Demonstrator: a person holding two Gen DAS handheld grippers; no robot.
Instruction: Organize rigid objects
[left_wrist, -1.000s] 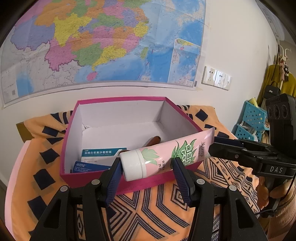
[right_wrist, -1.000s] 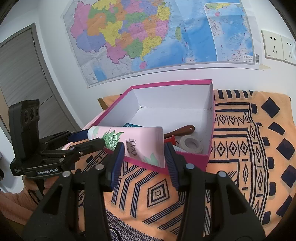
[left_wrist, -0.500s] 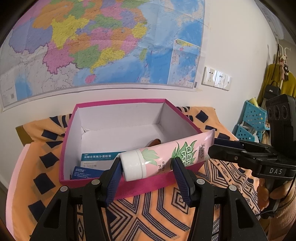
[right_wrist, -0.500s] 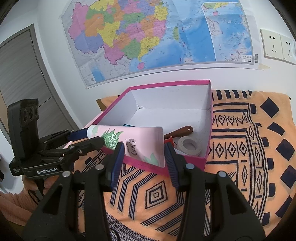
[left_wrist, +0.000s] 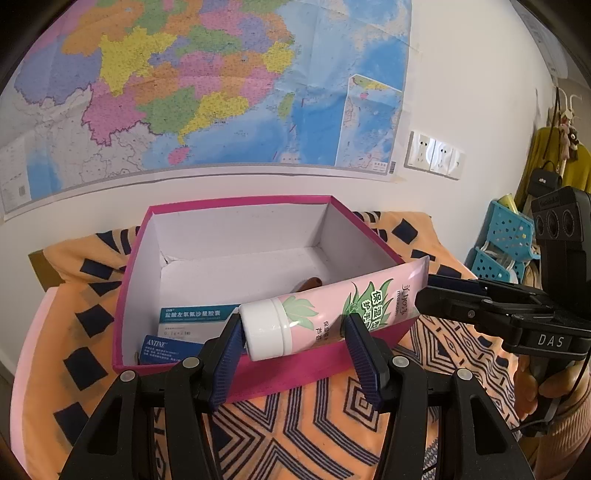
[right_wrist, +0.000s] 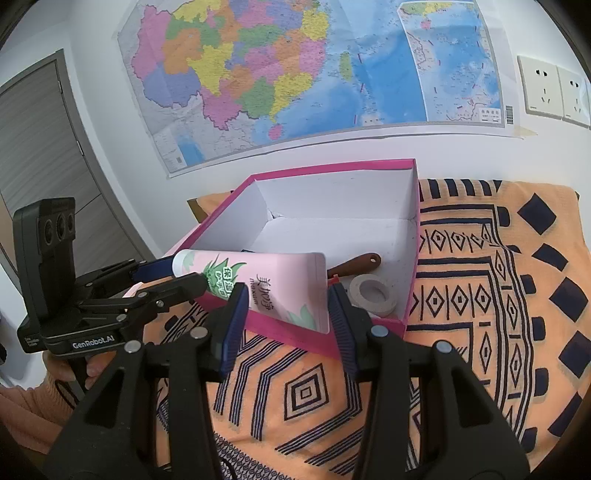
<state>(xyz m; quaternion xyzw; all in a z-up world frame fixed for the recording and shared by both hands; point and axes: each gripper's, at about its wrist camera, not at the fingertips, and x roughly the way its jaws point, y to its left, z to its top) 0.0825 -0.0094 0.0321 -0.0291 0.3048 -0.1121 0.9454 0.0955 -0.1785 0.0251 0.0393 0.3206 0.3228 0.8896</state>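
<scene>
Both claws hold one pink plastic hand-cream tube (left_wrist: 332, 310) between them, level above the near wall of the pink open cardboard box (left_wrist: 258, 376). Left claw (left_wrist: 295, 345) has its blue ribbed pads either side of the tube's white screw cap (left_wrist: 267, 328); the left pad touches the cap, while the right pad lies against the tube body further along, so it looks clamped on the cap end. Right claw (right_wrist: 286, 314) is closed on the flat crimped tail of the same tube (right_wrist: 273, 284), both pads pressing its sides. In the left wrist view the right claw's black frame (left_wrist: 509, 317) reaches in from the right to the tube's tail.

Inside the box lie a white-and-teal medicine carton (left_wrist: 192, 319), a small blue carton (left_wrist: 162, 349), a brown wooden handle (right_wrist: 354, 264) and a roll of white tape (right_wrist: 373, 295). Its box stands on an orange cloth with dark blue geometric patterns (right_wrist: 480, 280) covering the surface. A large coloured map (left_wrist: 207, 85) hangs on the white wall behind, with white wall sockets (left_wrist: 436, 155) to its right.
</scene>
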